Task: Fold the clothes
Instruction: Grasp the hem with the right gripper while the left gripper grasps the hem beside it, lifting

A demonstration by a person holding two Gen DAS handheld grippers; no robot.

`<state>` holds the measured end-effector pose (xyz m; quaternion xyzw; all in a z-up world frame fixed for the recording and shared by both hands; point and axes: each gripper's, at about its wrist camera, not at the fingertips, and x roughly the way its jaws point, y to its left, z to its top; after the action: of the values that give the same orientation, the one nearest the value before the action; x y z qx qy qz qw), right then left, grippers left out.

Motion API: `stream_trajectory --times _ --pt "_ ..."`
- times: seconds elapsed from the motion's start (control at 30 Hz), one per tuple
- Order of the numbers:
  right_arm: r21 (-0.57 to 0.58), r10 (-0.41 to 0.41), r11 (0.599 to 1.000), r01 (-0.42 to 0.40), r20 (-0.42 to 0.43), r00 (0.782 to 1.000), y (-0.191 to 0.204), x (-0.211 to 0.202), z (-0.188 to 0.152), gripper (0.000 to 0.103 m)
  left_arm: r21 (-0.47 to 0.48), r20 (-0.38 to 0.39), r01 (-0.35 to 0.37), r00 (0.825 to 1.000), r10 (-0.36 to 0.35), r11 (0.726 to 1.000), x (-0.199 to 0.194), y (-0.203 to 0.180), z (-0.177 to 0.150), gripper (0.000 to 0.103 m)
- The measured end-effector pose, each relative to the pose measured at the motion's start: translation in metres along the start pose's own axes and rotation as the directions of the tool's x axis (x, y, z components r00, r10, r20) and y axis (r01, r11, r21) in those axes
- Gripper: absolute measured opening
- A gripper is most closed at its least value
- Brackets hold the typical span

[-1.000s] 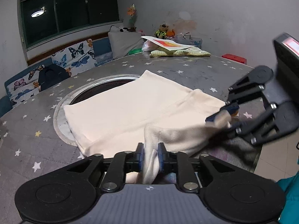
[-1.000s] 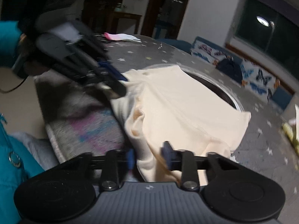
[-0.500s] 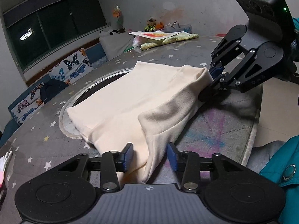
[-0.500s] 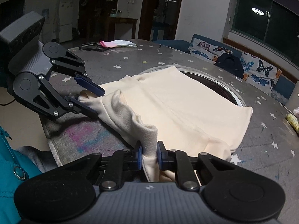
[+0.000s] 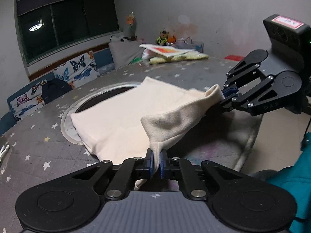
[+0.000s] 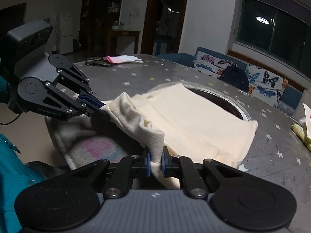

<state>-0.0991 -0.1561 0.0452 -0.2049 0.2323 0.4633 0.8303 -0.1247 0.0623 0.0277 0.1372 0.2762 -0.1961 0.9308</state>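
I have both the left hand-held gripper [image 5: 156, 162] and the right hand-held gripper [image 6: 155, 162] clamped on the near edge of a cream garment [image 5: 124, 114], which stretches away across the star-patterned table [image 5: 38, 141]. I can read "GenRobot.AI" on one.

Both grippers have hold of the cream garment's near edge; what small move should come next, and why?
Probably carry the pinched edge forward over the flat part. The left gripper and right gripper are both shut on the cream garment, its near edge lifted while the rest lies flat on the table.
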Motion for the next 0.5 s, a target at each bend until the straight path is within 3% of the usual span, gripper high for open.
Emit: stream_trajectory --times 0.33,0.5 --pt "-0.025 0.080 0.996 -0.080 -0.020 0.997 0.023 -0.070 0.014 0.009 0.000 0.035 0.026 0.999 -0.026 1.000 -0.069 -0.017 0.014 0.008" --pt "-0.011 0.080 0.997 -0.080 -0.017 0.997 0.012 -0.076 0.029 0.009 0.000 0.058 0.002 0.998 -0.002 1.000 -0.069 -0.014 0.026 0.008"
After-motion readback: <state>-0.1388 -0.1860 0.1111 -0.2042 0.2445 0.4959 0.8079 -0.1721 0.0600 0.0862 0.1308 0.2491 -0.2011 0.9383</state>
